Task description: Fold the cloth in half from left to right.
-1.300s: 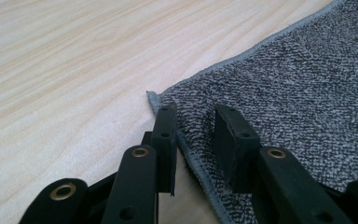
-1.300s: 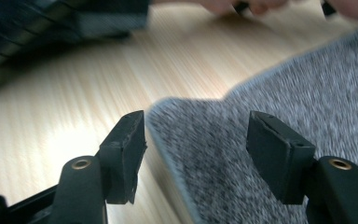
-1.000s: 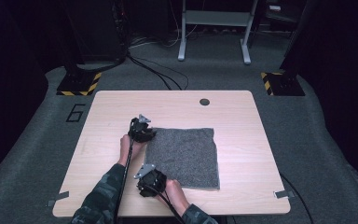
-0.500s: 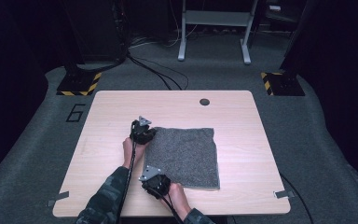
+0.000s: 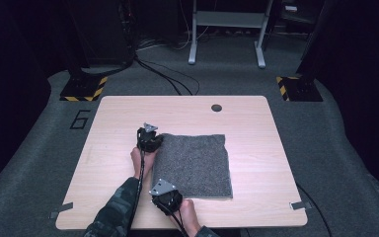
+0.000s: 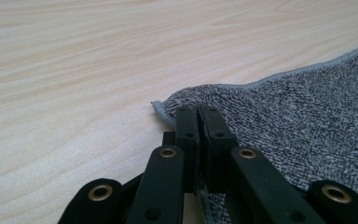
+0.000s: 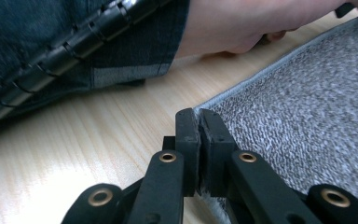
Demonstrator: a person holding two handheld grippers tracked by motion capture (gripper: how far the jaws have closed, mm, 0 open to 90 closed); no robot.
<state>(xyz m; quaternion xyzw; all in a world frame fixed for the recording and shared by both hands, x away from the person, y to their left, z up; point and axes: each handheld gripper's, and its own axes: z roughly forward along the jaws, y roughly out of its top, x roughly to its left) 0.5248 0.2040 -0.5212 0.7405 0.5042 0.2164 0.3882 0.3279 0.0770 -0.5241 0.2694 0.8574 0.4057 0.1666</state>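
a: towel (image 5: 193,164), grey and flecked, lies flat on the table (image 5: 256,128), a little toward the person's side and near the middle. its far edge runs just short of the round hole (image 5: 216,107) in the tabletop.

b: who has hold of it?

a: both. the left gripper (image 5: 154,140) sits at the far left corner of the towel, the right gripper (image 5: 164,196) at the near left corner. in the left gripper view the black jaws are pressed together with the hemmed corner pinched between them (image 6: 198,116), and the cloth bulges up a bit just ahead of the tips. in the right gripper view the jaws are likewise squeezed onto the towel's edge (image 7: 198,119), with the sleeve (image 7: 74,42) and the other hand (image 7: 261,23) behind.

b: had they just moved?

a: yes, both pairs of jaws had just been closing, and the towel's corners are between them.

b: any writing to read?

a: one mark: a large "6" (image 5: 80,119) on the grey floor, off the table's far left corner. beyond it stand two bases with yellow and black stripes (image 5: 85,88), too small to show any text. nothing printed shows on the towel or the grippers.
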